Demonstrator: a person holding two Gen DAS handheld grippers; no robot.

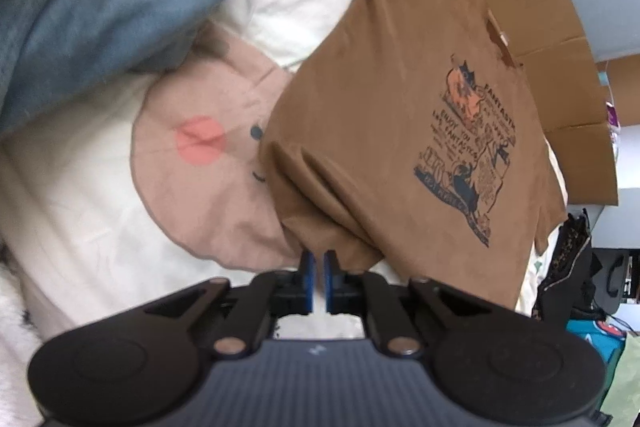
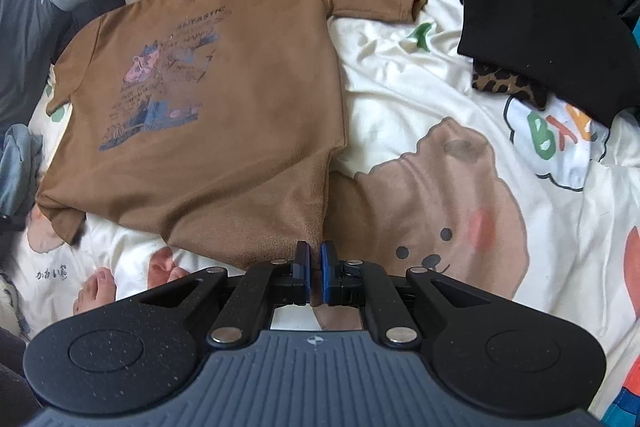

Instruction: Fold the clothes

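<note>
Left gripper point(image 1: 319, 257): jaws closed, pinching brown shirt point(image 1: 380, 131) hem. Right gripper point(image 2: 316, 259): jaws closed, same shirt's hem clamped. Both angled downward.

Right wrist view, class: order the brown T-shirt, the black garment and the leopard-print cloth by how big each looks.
1. Brown T-shirt, largest.
2. Black garment.
3. Leopard-print cloth, smallest, though mostly hidden beneath the black garment, so its true size is unsure.
</note>
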